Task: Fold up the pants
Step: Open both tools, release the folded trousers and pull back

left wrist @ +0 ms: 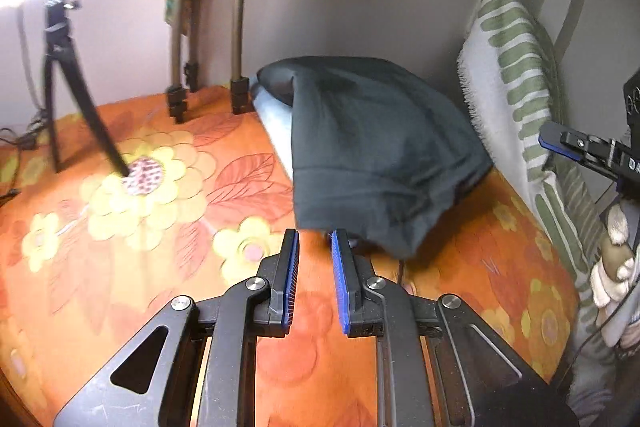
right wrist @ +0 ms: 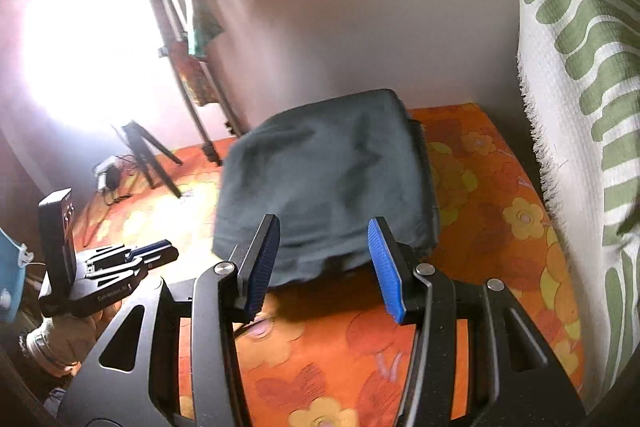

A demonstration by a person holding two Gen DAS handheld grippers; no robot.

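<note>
Left wrist view: dark pants [left wrist: 380, 143] lie in a folded bundle at centre frame on the orange floral bed [left wrist: 160, 227], partly draped over a pale blue item [left wrist: 272, 115]. Left gripper [left wrist: 314, 247] fingers narrowly parted, empty. Long axis runs upper left to lower right.

Right wrist view: pants [right wrist: 328, 183] at centre; right gripper [right wrist: 324, 251] fingers spread, empty, short of the near hem. Risk, as judged: catching one layer would pull the fold apart; bundle could slide off its support.
</note>
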